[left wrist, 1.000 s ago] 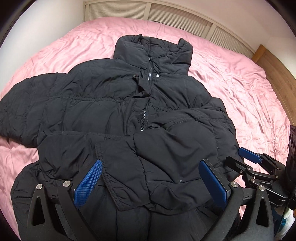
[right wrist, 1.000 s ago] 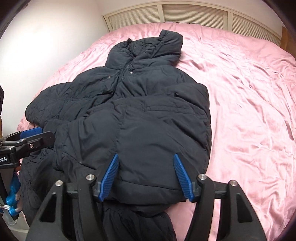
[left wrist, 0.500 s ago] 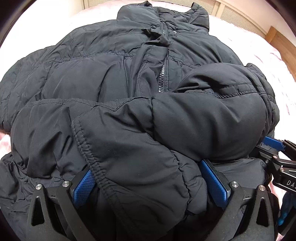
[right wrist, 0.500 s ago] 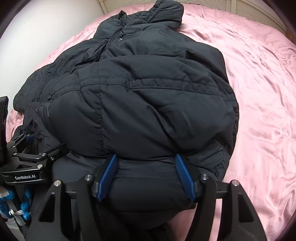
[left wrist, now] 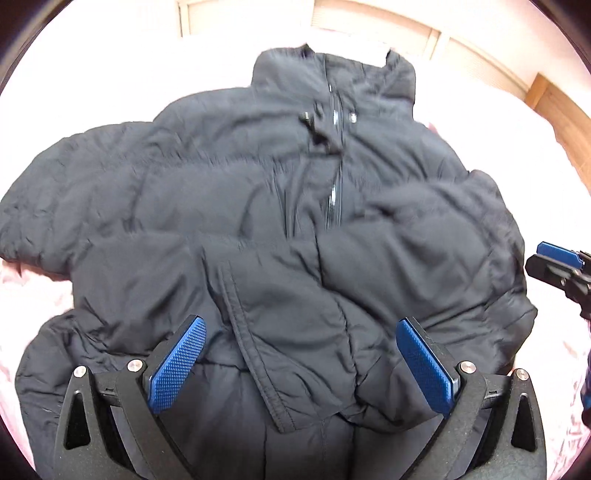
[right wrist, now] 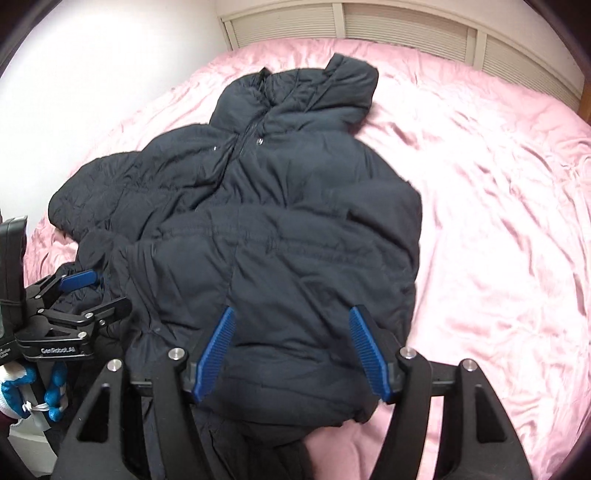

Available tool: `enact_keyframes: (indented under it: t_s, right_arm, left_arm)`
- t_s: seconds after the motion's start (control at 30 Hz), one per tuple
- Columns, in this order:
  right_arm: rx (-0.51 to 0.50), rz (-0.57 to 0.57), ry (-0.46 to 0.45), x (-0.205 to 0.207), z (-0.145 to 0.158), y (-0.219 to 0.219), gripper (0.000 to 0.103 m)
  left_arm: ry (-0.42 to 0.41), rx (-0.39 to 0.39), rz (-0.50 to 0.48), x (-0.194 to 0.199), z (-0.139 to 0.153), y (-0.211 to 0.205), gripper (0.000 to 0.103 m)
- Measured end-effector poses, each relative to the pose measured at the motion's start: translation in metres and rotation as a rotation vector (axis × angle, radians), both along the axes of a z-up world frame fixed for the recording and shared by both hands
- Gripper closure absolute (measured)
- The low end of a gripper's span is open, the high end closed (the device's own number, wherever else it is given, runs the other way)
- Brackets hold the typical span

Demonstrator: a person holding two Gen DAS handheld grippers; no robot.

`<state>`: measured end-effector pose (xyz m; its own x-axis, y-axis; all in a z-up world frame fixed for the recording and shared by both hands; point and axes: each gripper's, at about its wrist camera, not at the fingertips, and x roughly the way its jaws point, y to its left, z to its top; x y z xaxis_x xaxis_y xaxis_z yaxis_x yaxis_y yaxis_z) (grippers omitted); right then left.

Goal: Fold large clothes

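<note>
While both sets of tongs hang above the near hem of the jacket, neither pinches anything. The left tongs (left wrist: 299, 354) stand wide, their blue pads (left wrist: 177, 365) straddling the puffy fold where one sleeve cuff (left wrist: 255, 354) lies across the front, and I see a gap between pad and cloth on each side. The right tongs (right wrist: 291, 354) stand at a middling width over the folded-in right side, and the fabric bulges between the pads without being squeezed, as far as the blurred frame lets me judge. Both point steeply down, which suits a press or a fresh grab at the hem rather than a carry.

Outward from there, the black puffer jacket (right wrist: 280, 229) lies front-up on the pink bed (right wrist: 498, 184), collar toward twelve o'clock and hem toward six. Its right sleeve (left wrist: 424, 236) and side are folded inward over the chest, which is why that edge runs straight down at three o'clock in the right wrist view. The other sleeve (left wrist: 74, 199) bulges out toward nine o'clock in the left wrist view, so that side looks only partly tucked. The zipper (left wrist: 334, 199) runs up the middle to the collar (right wrist: 332, 85), giving a natural centre line for the fold.

My reading is that the side folds are in hand and the hem-to-collar fold is not yet made. Puffy filling tends to spring back, so a fold laid here may need holding down.

Louvred panels (right wrist: 406, 29) back the bed at twelve o'clock.
</note>
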<state>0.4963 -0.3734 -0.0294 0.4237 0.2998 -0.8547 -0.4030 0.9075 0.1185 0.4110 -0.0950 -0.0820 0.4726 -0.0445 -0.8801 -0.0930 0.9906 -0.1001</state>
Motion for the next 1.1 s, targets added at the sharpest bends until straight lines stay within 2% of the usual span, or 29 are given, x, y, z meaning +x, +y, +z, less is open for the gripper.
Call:
enact_keyframes:
  t_s: [0.07,0.17,0.27,0.43,0.53,0.63,0.73,0.97,1.03,1.1]
  right_arm:
    - [-0.004,-0.013,-0.013,0.019,0.008,-0.005,0.039]
    - [-0.011,-0.035,0.005,0.048,-0.001,-0.009,0.039]
    - [-0.022,-0.059,0.068,0.066,-0.031,-0.008,0.039]
    - [-0.053,-0.072,0.134,0.068,-0.082,0.001,0.039]
    - [-0.032,-0.107,0.157,0.071,-0.093,-0.001,0.039]
    - [-0.048,-0.12,0.166,0.069,-0.092,0.0,0.039]
    - [-0.059,-0.125,0.137,0.063,-0.073,0.001,0.039]
    - [0.024,-0.154,0.048,-0.001,-0.019,-0.016,0.039]
    - [0.036,-0.152,0.062,-0.017,-0.02,-0.014,0.039]
    - [0.011,-0.149,0.099,-0.025,-0.035,-0.009,0.039]
  left_arm:
    - [-0.009,0.002,-0.005,0.011,0.004,0.001,0.001]
    - [0.013,0.026,-0.013,0.032,-0.007,-0.002,0.001]
    - [0.056,0.053,-0.045,0.054,-0.026,-0.007,0.001]
    - [0.081,0.038,-0.061,0.061,-0.047,-0.007,0.001]
    - [0.093,0.033,-0.066,0.064,-0.051,-0.005,0.001]
    - [0.102,0.022,-0.067,0.066,-0.046,-0.003,0.001]
    - [0.07,0.033,-0.074,0.062,-0.029,0.001,0.001]
    - [0.03,0.036,-0.109,0.042,-0.004,0.012,0.001]
    - [0.044,0.042,-0.111,0.041,-0.009,0.017,0.001]
    - [0.063,0.048,-0.11,0.039,-0.014,0.019,0.001]
